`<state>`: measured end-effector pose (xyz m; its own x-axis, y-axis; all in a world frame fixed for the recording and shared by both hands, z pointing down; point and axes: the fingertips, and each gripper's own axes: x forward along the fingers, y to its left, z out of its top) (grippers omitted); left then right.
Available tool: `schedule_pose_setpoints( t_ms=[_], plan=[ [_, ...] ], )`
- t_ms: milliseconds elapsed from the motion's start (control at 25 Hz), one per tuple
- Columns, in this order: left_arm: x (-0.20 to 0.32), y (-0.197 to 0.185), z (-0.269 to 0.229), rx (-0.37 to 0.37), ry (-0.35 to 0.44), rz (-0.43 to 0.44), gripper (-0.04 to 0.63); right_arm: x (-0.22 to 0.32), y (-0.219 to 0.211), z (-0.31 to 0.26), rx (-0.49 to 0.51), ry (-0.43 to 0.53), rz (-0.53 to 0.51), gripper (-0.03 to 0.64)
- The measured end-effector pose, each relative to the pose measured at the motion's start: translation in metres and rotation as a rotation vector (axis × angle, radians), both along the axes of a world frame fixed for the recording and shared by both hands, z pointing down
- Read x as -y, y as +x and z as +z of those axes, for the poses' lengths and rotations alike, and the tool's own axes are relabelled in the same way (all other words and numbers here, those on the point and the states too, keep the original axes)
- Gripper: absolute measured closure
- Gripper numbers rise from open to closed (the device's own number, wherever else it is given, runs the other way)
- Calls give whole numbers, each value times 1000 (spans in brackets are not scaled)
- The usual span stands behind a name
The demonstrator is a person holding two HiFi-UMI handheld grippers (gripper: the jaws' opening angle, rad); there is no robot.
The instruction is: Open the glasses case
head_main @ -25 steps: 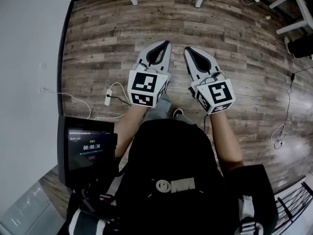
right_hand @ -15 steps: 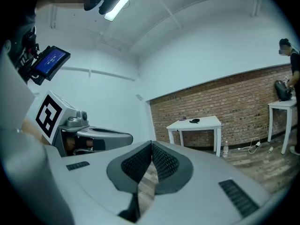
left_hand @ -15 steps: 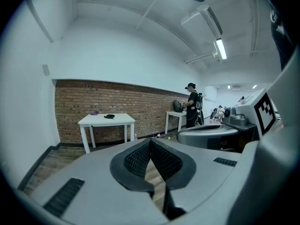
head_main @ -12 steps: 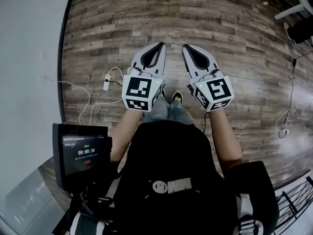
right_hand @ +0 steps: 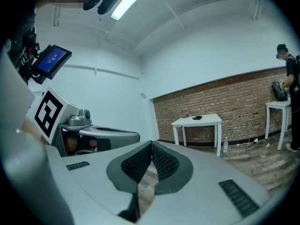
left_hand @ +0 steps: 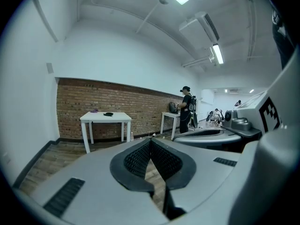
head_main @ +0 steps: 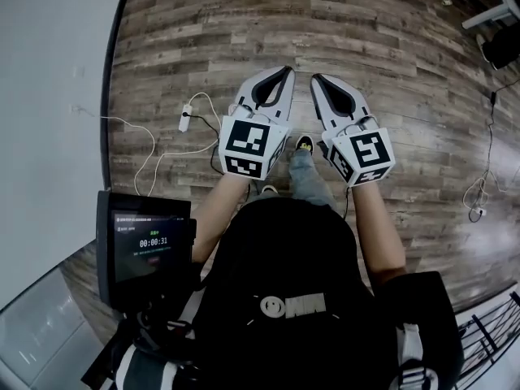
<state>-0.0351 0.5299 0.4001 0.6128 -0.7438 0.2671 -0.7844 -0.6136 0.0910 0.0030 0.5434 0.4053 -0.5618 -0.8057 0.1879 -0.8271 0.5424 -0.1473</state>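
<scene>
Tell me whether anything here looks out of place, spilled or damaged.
Nothing looks damaged or spilled. The only untidy thing is a white power strip with its loose cable lying across the wooden floor, near the wall.

Two hand-held grippers show: the left hand-held gripper (head_main: 281, 75) and the right hand-held gripper (head_main: 318, 82), each bearing one marker cube (head_main: 251, 146). There is one screen (head_main: 145, 246) and one power strip (head_main: 185, 119) on the floor (head_main: 390, 47). By the one brick wall (left_hand: 93, 102) stand two white tables, a near table (left_hand: 105, 117) and a far table (left_hand: 169, 114). Two small things (left_hand: 108, 114) lie on the near one. One standing person (left_hand: 186, 108) is at the far one; figures beyond are too small to count. Two strip lights (left_hand: 216, 53) hang overhead.
</scene>
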Motion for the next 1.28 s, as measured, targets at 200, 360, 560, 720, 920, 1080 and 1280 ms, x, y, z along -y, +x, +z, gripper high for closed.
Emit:
schedule_pose_setpoints(
  t_ms=[200, 360, 560, 720, 920, 1080, 1280],
  plan=[
    [-63, -32, -2, -9, 8, 17, 591, -64, -34, 0, 4, -10, 12, 611],
    [-125, -67, -2, -10, 26, 15, 589, -123, -63, -2, -6, 6, 30, 611],
    [-219, -104, -13, -26, 75, -9, 589, -215, -94, -13, -28, 46, 39, 611],
    [-223, -105, -12, -25, 60, -22, 591, -219, -95, -12, -43, 27, 28, 611],
    [-224, -102, -9, -42, 41, -26, 589, -219, -94, -7, -75, 13, 33, 611],
    [-228, -99, -6, -50, 27, -24, 589, -224, -97, -7, -71, 9, 20, 611],
    [-223, -92, -9, -30, 29, -28, 591, -220, -94, -12, -68, -2, 11, 611]
  ],
)
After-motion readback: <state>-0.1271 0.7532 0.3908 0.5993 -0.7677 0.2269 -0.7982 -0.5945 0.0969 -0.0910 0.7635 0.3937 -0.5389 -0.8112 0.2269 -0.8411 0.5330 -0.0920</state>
